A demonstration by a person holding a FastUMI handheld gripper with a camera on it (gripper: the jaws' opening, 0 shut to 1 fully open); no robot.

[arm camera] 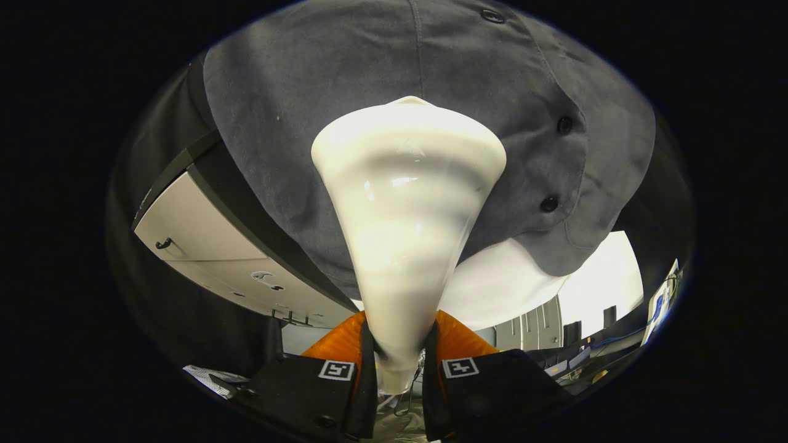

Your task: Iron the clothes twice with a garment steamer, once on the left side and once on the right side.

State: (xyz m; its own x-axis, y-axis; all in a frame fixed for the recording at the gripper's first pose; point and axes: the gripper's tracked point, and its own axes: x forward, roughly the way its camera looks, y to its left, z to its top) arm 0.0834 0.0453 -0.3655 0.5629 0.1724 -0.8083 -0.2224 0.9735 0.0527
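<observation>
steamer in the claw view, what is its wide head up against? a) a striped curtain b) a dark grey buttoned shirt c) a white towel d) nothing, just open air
b: the claw is shut on the narrow handle of the white steamer, and its wide head sits against the dark grey shirt, just beside the row of dark buttons.

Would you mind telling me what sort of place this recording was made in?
Probably a lab or workshop booth: pale cabinets and cabled equipment lie beyond a hanging grey shirt, while the hand-held gripper grips a white garment steamer.
</observation>
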